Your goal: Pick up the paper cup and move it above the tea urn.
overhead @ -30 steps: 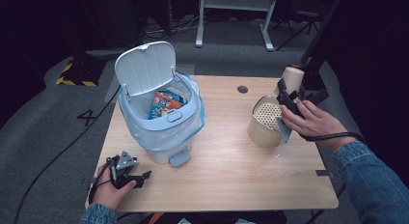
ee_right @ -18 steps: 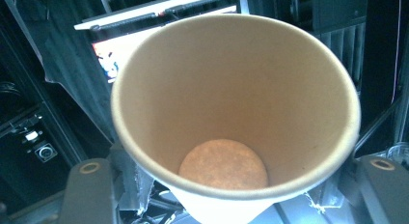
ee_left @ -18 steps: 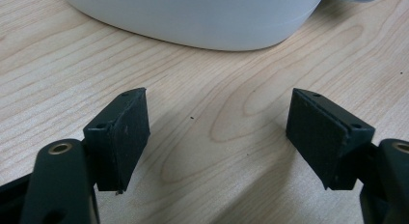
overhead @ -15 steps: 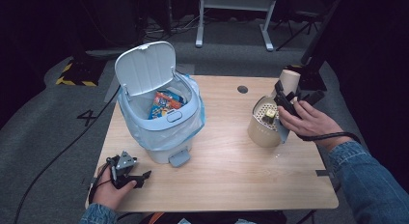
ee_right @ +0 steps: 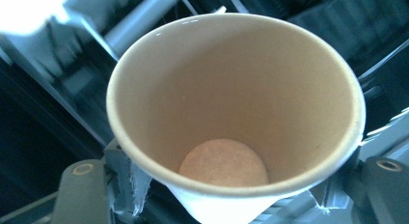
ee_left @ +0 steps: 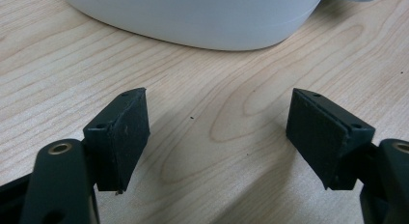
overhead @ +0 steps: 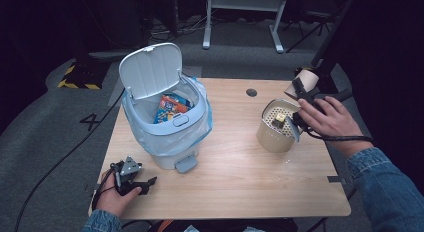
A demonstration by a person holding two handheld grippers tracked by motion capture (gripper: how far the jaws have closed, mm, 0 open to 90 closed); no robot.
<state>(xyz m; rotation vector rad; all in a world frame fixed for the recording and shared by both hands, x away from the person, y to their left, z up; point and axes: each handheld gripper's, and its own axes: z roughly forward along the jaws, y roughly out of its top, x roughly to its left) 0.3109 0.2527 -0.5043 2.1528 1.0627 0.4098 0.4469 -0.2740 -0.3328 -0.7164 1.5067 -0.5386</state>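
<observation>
At three o'clock on the table point(overhead: 235, 164), the right gripper point(overhead: 301, 94) clamps a paper cup point(ee_right: 234, 118); at seven o'clock the left gripper point(ee_left: 217, 132) rests wide open, empty

A pale blue bin point(overhead: 167, 129) stands on the left half of the table point(overhead: 240, 187), lid point(overhead: 150, 69) up, a white liner point(overhead: 202, 123) folded over its rim and colourful wrappers point(overhead: 169, 107) inside. Its pedal point(overhead: 186, 164) faces the near edge. A beige perforated container point(overhead: 272, 132) stands well to its right.
</observation>
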